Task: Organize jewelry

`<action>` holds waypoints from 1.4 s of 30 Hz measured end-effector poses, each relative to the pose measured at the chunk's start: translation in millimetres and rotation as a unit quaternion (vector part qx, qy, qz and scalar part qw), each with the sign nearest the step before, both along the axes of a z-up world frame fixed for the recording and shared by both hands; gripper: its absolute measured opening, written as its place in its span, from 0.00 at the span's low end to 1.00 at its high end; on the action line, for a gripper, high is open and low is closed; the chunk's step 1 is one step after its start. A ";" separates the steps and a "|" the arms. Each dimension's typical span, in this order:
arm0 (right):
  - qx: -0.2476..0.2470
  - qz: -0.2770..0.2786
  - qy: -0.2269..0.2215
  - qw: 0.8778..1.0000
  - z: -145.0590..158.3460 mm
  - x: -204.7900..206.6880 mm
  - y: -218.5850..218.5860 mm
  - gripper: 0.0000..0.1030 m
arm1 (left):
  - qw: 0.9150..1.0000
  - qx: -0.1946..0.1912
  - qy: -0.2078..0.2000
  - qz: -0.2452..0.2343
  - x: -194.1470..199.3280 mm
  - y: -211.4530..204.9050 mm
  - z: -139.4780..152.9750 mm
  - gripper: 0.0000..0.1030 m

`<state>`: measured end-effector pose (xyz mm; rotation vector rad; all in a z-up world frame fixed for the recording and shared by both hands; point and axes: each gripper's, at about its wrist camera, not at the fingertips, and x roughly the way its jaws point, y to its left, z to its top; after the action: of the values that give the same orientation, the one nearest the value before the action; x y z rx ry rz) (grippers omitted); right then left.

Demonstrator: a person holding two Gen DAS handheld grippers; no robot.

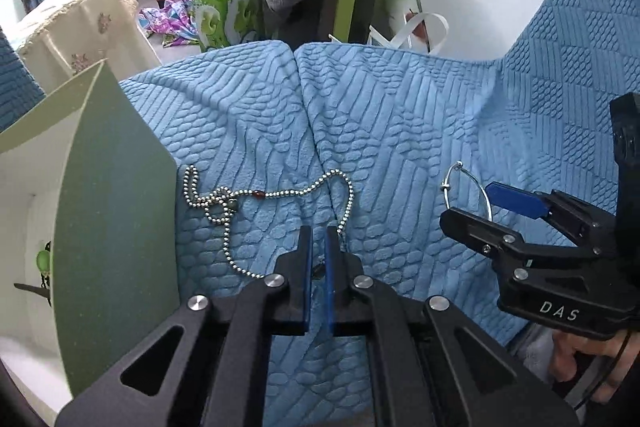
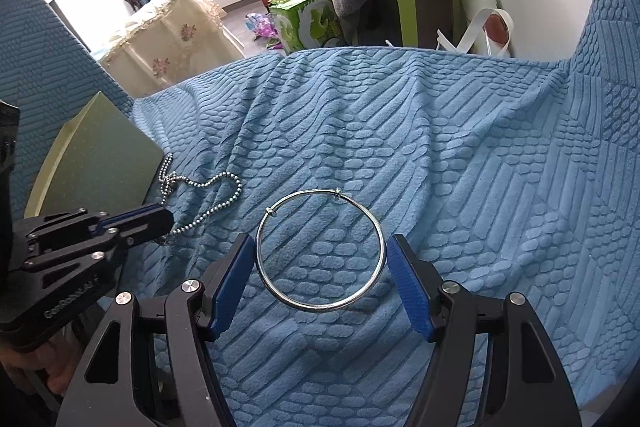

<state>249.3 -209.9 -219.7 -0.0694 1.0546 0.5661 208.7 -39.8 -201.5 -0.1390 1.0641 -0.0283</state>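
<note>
Right wrist view: spread right gripper brackets a silver bangle lying on a blue sofa cover.
Left gripper, nearly closed, seems to pinch the bead chain beside a green box; squeezing the thin bangle could flip it away.

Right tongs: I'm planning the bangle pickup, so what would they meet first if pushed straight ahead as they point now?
The silver bangle. It lies on the blue cover between the open right tongs, its near rim closest. Height above the cover is unclear, so they might graze fabric first.
</note>
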 end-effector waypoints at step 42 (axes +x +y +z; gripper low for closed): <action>0.010 -0.008 -0.127 0.992 234.2 -38.4 73.3 0.65 | 0.983 -0.072 -0.167 0.020 -28.3 81.4 237.4 0.04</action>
<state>211.0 -136.6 14.5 -0.1119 0.8004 0.5386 180.4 41.6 35.9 -0.2761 0.7233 -0.0888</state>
